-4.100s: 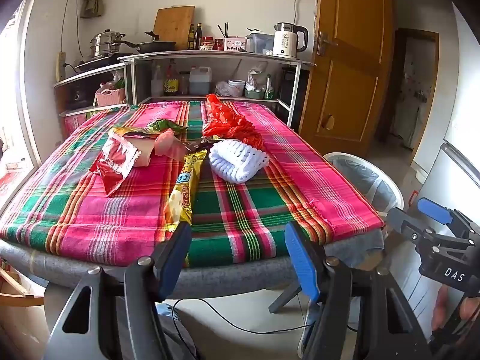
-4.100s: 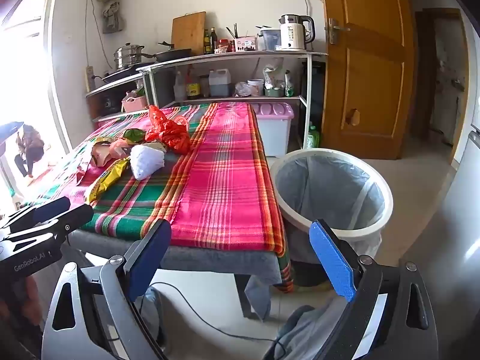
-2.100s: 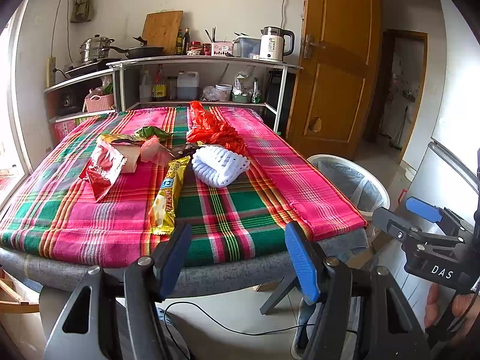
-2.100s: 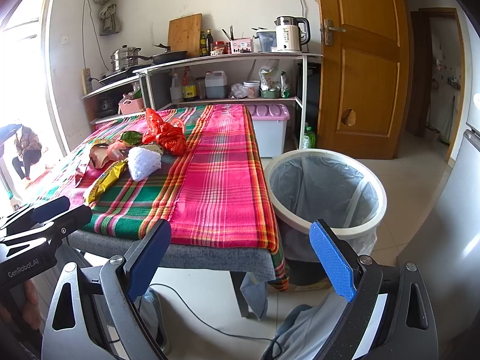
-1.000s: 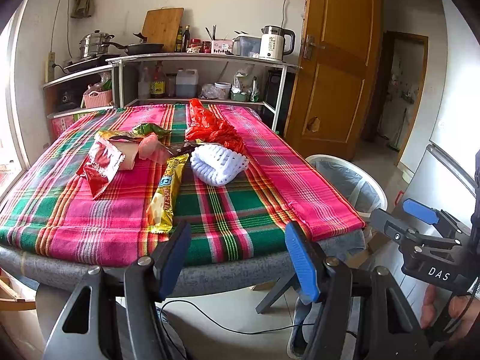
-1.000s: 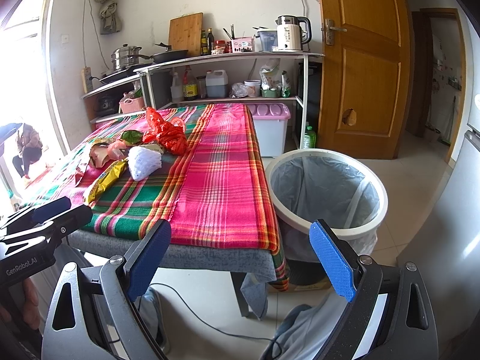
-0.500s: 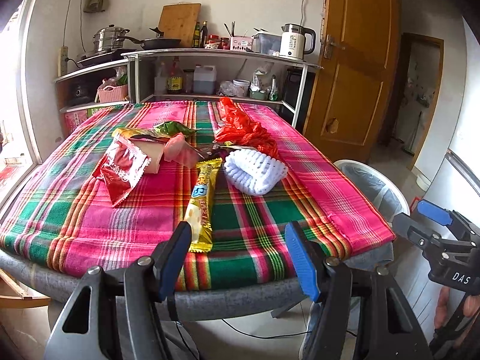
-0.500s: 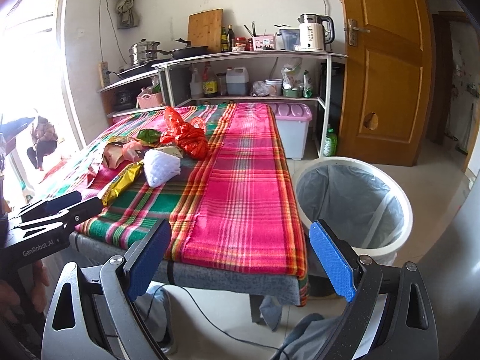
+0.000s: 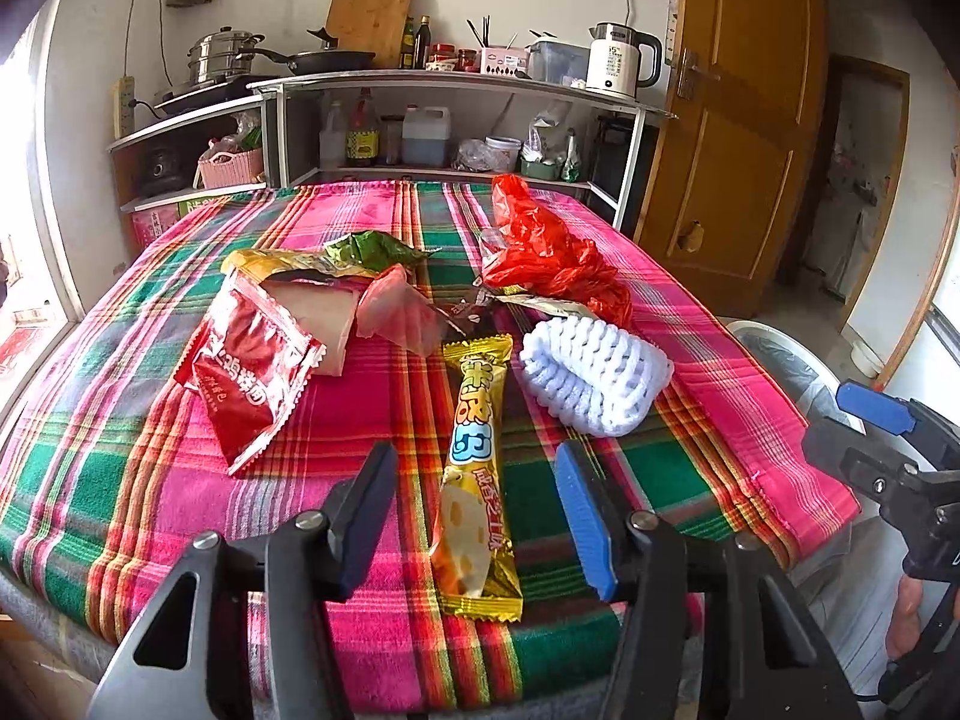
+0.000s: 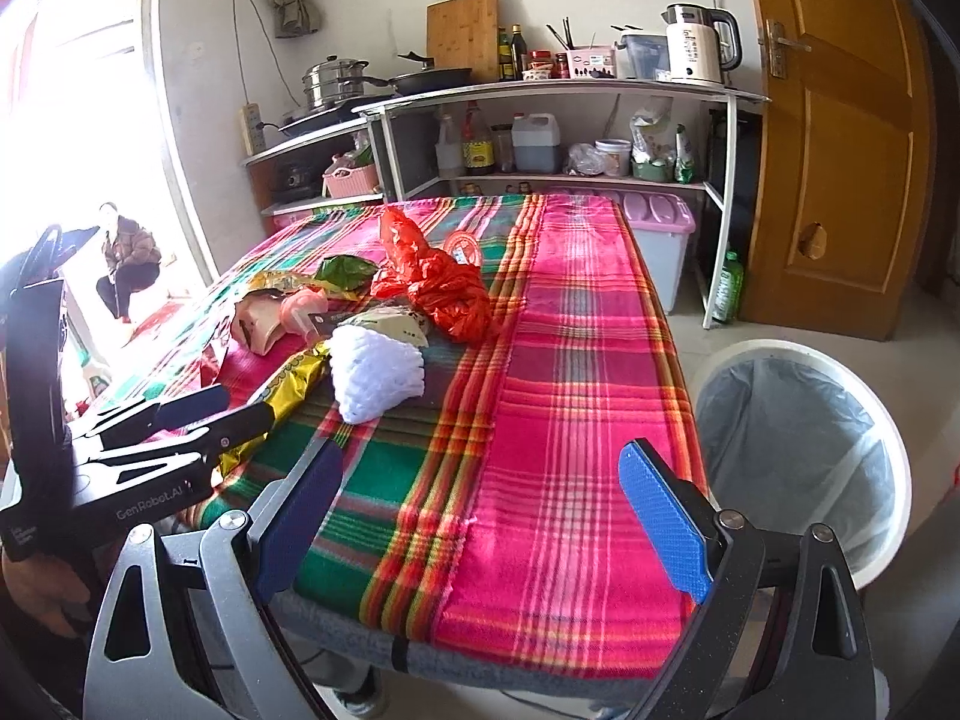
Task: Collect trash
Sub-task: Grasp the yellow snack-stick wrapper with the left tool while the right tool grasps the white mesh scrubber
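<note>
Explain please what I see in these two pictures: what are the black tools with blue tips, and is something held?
No robot here: a person carries a hand-held claw in each hand, each with a camera looking along its fingers. One picture is from the left claw, the other from the right claw. On the plaid tablecloth lies trash: a yellow snack wrapper, a red packet, a white foam net and a red plastic bag. A lined trash bin stands beside the table. The left claw's jaws have just been closing around the yellow wrapper; nothing is held yet.
</note>
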The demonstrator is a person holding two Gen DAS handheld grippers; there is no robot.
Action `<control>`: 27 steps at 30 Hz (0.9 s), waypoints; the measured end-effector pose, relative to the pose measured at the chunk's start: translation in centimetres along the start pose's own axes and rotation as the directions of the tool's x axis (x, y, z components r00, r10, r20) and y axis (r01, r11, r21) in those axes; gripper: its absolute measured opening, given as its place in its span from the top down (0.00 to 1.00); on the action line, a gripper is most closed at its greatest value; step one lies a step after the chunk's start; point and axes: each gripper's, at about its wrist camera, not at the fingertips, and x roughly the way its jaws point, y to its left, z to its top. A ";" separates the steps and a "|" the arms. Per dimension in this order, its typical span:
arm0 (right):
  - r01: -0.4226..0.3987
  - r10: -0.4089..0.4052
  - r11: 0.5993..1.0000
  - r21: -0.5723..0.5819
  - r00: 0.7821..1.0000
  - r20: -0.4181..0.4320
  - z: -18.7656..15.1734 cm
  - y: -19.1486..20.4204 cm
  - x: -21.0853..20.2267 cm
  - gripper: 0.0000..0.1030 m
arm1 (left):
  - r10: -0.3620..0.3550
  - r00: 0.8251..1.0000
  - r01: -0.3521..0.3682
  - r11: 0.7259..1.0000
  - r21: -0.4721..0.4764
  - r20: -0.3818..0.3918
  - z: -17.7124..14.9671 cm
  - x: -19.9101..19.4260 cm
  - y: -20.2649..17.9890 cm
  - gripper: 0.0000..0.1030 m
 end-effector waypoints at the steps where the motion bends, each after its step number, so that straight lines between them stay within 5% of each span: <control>1: -0.003 0.003 1.000 -0.006 1.000 -0.003 0.2 0.2 0.4 0.09 | -0.004 1.000 0.004 1.000 0.001 -0.007 0.0 0.3 0.0 0.50; 6: -0.037 0.037 0.999 -0.017 0.998 -0.042 1.7 1.1 3.1 0.12 | -0.018 0.998 0.018 1.000 -0.007 -0.056 -0.1 1.7 0.4 0.65; 10: -0.068 0.066 0.997 -0.034 0.995 -0.075 2.6 2.1 5.2 0.23 | -0.011 0.998 0.010 1.000 -0.014 -0.063 -0.3 1.9 0.8 0.75; 21: -0.142 0.134 0.989 -0.035 0.978 -0.160 3.5 3.5 8.9 0.43 | -0.031 0.998 0.029 0.999 -0.046 -0.059 -0.3 1.5 2.0 0.78; 27: -0.172 0.162 0.984 -0.047 0.971 -0.178 3.4 4.0 9.2 0.68 | -0.033 0.998 0.029 0.998 -0.054 -0.056 -0.3 1.4 2.5 0.78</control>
